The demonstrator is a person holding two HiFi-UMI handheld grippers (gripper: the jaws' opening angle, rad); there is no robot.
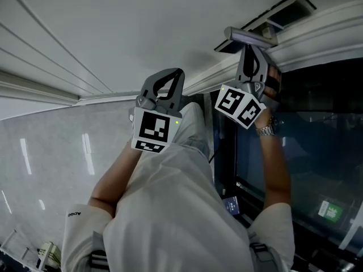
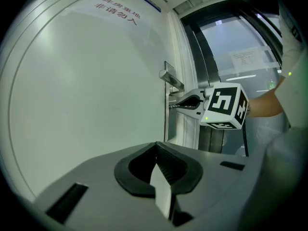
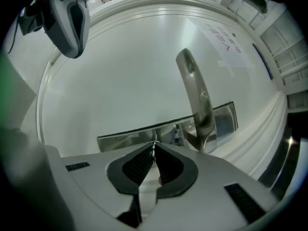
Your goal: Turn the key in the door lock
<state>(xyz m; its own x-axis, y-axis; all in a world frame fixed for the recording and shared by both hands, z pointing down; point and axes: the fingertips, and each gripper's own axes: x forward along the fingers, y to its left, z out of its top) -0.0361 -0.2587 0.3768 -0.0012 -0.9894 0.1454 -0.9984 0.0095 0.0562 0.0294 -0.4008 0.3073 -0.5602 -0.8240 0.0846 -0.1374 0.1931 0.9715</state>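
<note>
Cool, even indoor light fills all three views. In the head view the door is bright and flat, the floor carries white streaks of reflected lamps, and the glass at right is dark with faint reflections. Both gripper views are fisheye: black corners, lines bowed toward the edges, the near foreground soft. In the left one, bright panes glare at upper right. In the right one the handle and plate gleam, the key is a thin glint, and a green blur tints the left edge.

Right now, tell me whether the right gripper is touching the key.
Touching. Right gripper view: the right gripper pinches the key at the lock plate.
</note>
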